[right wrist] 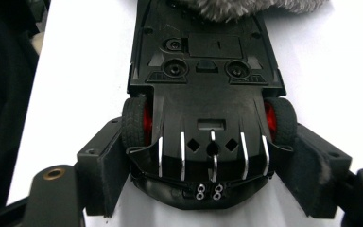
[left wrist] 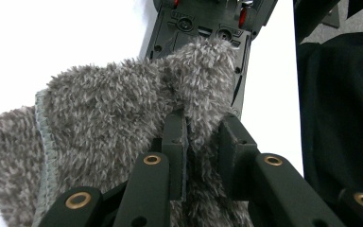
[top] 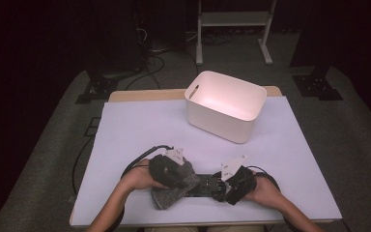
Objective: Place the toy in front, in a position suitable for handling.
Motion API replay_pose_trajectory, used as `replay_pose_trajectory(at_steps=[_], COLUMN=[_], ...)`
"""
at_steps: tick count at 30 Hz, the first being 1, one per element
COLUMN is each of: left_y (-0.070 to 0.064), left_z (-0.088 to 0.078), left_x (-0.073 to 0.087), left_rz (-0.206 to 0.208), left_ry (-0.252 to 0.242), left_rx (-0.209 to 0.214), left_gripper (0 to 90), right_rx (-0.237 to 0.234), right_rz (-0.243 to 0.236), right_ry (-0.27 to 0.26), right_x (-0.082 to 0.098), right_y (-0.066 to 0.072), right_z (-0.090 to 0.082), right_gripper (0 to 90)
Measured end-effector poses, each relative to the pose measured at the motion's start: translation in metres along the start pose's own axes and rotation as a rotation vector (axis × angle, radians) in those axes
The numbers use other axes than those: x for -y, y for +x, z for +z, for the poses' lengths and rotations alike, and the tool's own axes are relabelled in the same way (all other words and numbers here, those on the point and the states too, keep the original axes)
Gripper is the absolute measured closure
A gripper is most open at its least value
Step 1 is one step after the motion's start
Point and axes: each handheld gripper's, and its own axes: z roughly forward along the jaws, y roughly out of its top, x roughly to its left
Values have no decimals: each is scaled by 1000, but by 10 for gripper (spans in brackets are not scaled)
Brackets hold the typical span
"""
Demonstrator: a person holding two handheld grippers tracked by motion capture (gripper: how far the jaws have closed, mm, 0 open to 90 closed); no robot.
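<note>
Both grippers are black. The left gripper [top: 174,170] and right gripper [top: 232,182] each carry a pale grey three-cornered plate with small dark marks, and a black cable loops from each. Their jaws are flat black bars with brass-ringed holes and dark pads. The person's forearms are bare

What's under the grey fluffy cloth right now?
The upturned toy car lies under the grey cloth; its black underside and red-hubbed wheels show at the uncovered end. The covered end is hidden.
</note>
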Motion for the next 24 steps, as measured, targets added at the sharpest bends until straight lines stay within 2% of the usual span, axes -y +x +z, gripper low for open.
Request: replay_pose_trajectory(at_steps=[4, 9, 12, 14, 18, 22, 23, 24], left_y=[-3, -10, -13, -13, -13, -16, -16, -15], left_z=[10, 28, 39, 42, 36, 23, 23, 17], left_x=[-14, -41, -52, -53, -47, -34, -34, -26], left_rz=[31, 93, 107, 109, 108, 99, 99, 88], left_ry=[1, -5, -34, -37, -29, 14, 14, 21], left_rx=[21, 52, 69, 72, 54, 9, 9, -5], left_gripper=[749, 748, 739, 740, 741, 741, 741, 741], right_rx=[17, 14, 6, 2, 1, 3, 3, 5], right_rz=[-18, -15, -3, 2, 2, 1, 1, 1], right_ry=[10, 7, 2, -1, -11, -10, -10, -13], right_x=[-2, -1, 1, 2, 3, 3, 3, 3], right_y=[1, 0, -1, -1, -1, -1, -1, 0], right_z=[1, 2, 3, 3, 3, 3, 3, 3], right_gripper=[232, 232, 233, 233, 233, 233, 233, 233])
